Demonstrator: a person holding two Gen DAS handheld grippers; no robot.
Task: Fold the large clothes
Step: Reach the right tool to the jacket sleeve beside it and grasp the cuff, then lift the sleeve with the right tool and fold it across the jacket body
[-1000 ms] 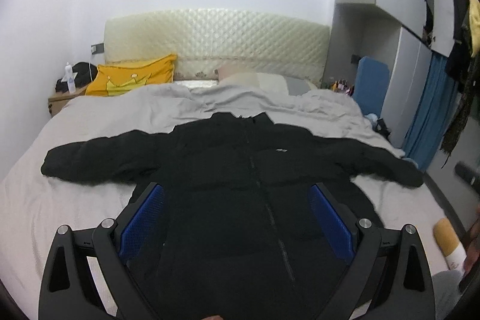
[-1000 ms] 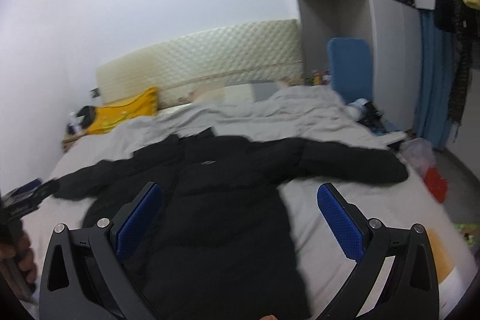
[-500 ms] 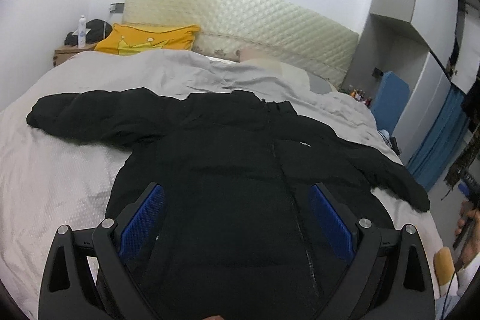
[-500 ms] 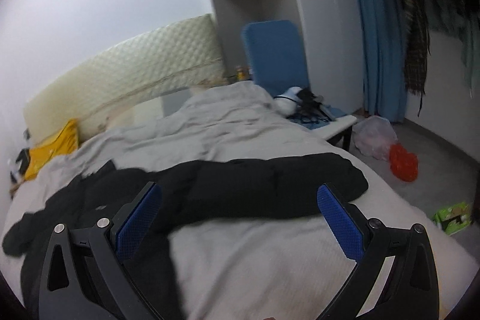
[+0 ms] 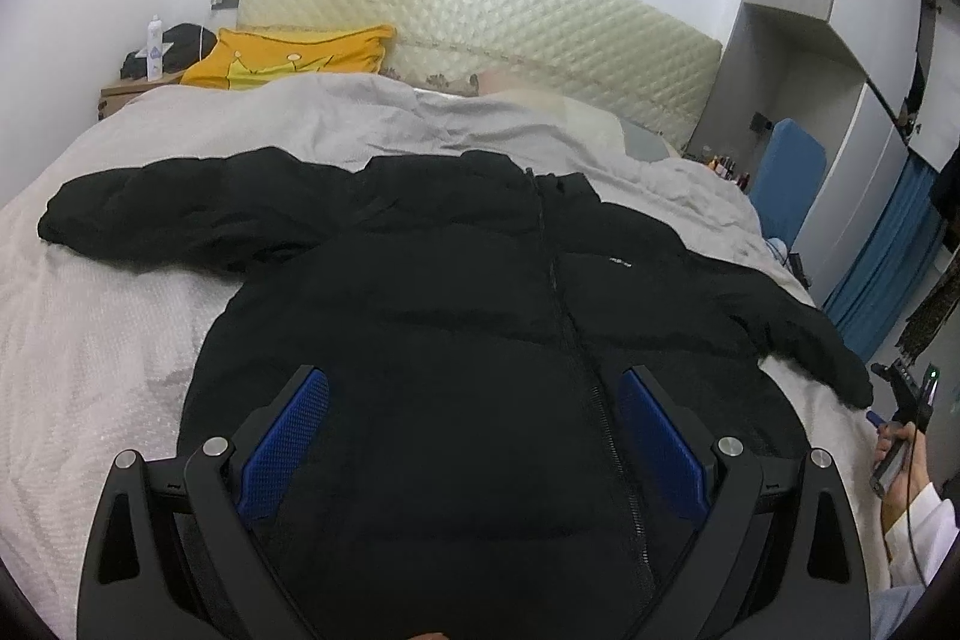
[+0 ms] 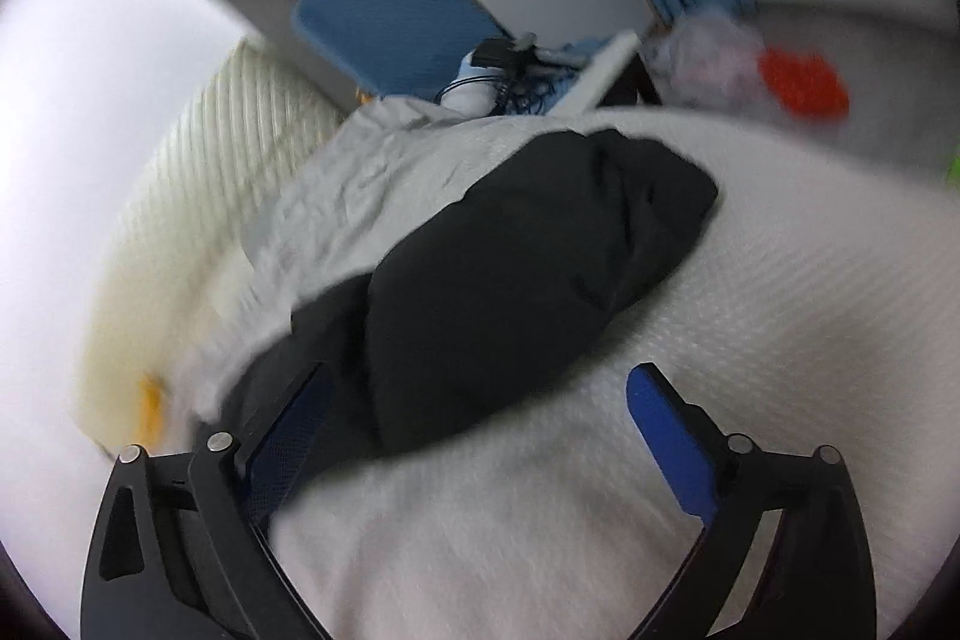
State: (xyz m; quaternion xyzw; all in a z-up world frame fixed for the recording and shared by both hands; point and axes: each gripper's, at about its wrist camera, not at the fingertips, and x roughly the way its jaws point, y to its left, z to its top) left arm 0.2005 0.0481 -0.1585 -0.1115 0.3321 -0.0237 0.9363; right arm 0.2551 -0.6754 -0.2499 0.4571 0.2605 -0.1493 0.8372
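Observation:
A black puffer jacket (image 5: 456, 292) lies zipped and face up on the bed (image 5: 90, 340), both sleeves spread out. My left gripper (image 5: 474, 430) hangs open above its lower body, one blue pad on each side of the zipper, with nothing held. In the blurred, tilted right wrist view the cuff end of one jacket sleeve (image 6: 528, 280) lies on the white sheet (image 6: 780, 310). My right gripper (image 6: 480, 382) is wide, its jaws closing a little. The sleeve reaches in beside the left finger and no pad presses on it. In the left wrist view a hand holds the right gripper (image 5: 900, 400) just past the cuff.
A grey duvet (image 5: 360, 118), a yellow pillow (image 5: 288, 52) and a quilted headboard (image 5: 480, 10) lie beyond the jacket. A nightstand with a bottle (image 5: 154, 46) is at the far left. A blue chair (image 6: 396, 16), a blue curtain (image 5: 888, 250) and a red bag (image 6: 804, 82) stand off the bed's right side.
My right gripper swung right and down from the jacket body to the sleeve end, rolling as it went. My left gripper sank closer to the jacket's body.

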